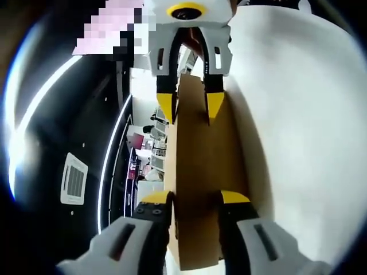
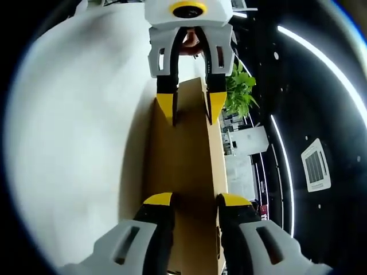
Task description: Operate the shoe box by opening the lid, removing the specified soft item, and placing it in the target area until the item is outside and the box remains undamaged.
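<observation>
A white tabletop [image 1: 298,114] fills the side of the left gripper view from about 1 to 5 o'clock, and in the right gripper view the same pale surface spreads from 7 to 11 o'clock; on the other side of each view lies a dark ceiling [image 2: 321,114] with curved white light strips [image 2: 318,57] and a square air vent [image 2: 316,165]. A green plant [image 2: 241,91] stands at about 2 o'clock in the right gripper view, just beside the cardboard edge, and blurred office furniture shows in a bright band near the middle of the left gripper view. The brown cardboard shoe box lid [image 1: 198,183] runs as a long panel up the middle of both views, seen nearly edge-on, with the tabletop on one side and the ceiling on the other. The left gripper [image 1: 196,201] rises from 6 o'clock in its own view with its yellow-tipped jaws set on either side of the panel's near end, clamped on the cardboard. The right gripper [image 2: 194,201] does the same in its view, jaws pressed against the two faces of the panel. Each gripper also appears at 12 o'clock in the other's view, its jaws straddling the far end of the lid. The box's contents cannot be seen.
</observation>
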The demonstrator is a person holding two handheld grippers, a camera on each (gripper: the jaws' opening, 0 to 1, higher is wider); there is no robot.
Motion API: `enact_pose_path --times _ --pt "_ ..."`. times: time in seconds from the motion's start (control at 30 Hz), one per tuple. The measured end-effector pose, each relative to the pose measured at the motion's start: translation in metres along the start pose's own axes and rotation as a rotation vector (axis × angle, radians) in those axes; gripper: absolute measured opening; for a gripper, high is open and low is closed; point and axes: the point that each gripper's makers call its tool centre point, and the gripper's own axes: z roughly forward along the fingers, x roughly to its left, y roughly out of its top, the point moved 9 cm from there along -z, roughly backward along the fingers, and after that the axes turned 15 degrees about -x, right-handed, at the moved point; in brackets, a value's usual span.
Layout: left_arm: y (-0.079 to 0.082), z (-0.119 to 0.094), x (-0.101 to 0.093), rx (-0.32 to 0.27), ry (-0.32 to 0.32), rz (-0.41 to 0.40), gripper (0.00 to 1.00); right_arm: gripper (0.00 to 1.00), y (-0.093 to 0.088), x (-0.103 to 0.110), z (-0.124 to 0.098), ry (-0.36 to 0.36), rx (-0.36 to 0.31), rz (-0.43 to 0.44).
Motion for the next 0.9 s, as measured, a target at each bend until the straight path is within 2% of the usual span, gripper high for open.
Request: enact_pose_path --times 0.7,0.9 --pt "0.001 -0.004 0.011 -0.024 0.007 -0.070 0.30 0.29 0.003 -0.007 -0.002 0.005 0.010 0.004" --pt "0.003 -0.004 0.012 -0.017 0.004 -0.066 0.29 0.28 0.004 -0.009 -0.003 0.003 0.006 0.001"
